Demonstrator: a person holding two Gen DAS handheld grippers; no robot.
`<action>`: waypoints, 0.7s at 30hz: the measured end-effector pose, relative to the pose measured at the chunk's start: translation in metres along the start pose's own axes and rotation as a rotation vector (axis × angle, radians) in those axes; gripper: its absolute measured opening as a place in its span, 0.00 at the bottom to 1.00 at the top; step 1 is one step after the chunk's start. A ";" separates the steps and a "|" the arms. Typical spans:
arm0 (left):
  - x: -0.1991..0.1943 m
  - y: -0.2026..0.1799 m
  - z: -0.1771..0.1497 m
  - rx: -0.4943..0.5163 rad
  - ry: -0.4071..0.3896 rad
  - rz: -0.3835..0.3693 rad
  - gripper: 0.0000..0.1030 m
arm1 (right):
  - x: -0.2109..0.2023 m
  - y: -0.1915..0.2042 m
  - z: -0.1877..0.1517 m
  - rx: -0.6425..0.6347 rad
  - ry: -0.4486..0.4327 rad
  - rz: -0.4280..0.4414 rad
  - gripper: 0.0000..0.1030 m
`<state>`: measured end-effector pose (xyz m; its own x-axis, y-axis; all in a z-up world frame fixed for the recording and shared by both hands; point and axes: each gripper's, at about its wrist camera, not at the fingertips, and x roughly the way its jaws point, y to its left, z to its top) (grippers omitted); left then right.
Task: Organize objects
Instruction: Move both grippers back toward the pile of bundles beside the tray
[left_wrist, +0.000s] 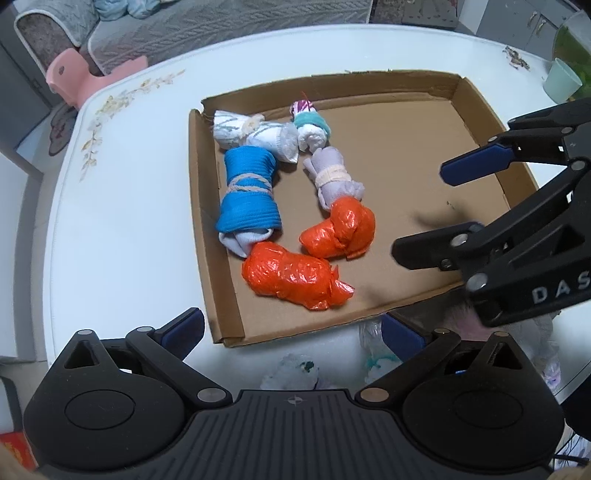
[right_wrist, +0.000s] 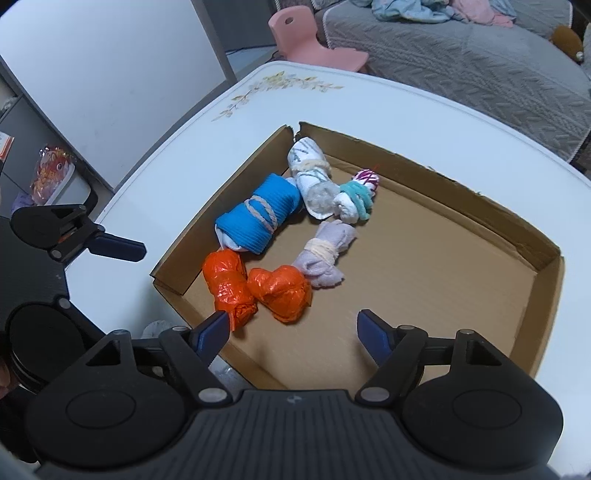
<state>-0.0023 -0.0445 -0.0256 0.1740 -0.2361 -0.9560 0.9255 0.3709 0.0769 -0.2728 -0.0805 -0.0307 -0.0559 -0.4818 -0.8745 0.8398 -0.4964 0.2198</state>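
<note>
Holding both grippers wide apart and empty, we see six tied bundles lying in the cardboard tray (right_wrist: 546, 280): left gripper (left_wrist: 291, 332) above its near edge, where blurred items perhaps lie; right gripper (right_wrist: 291, 332) beside the orange bundles (right_wrist: 280, 291).

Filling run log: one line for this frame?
left gripper: open, empty | right gripper: open, empty | cardboard tray: six bundles inside | nearest: orange bundle

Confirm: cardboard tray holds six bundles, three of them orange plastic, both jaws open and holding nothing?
Not quite. Only two bundles are orange plastic, not three; the right wrist view shows them side by side at the near edge of the cardboard tray. The rest holds: six bundles in the tray, and the left gripper and right gripper both have open jaws holding nothing.
</note>
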 end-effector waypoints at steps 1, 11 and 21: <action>-0.001 0.001 -0.002 -0.003 0.001 0.002 0.99 | -0.002 -0.001 -0.001 0.003 0.000 0.000 0.74; -0.012 0.004 -0.028 -0.030 -0.012 0.025 0.99 | -0.024 0.000 -0.020 -0.002 -0.010 -0.011 0.81; -0.023 -0.003 -0.060 -0.039 -0.034 0.006 0.99 | -0.050 -0.006 -0.057 0.083 -0.034 -0.031 0.81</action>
<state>-0.0291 0.0138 -0.0210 0.1912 -0.2642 -0.9453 0.9106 0.4072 0.0703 -0.2438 -0.0124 -0.0132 -0.1007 -0.4884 -0.8668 0.7898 -0.5690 0.2289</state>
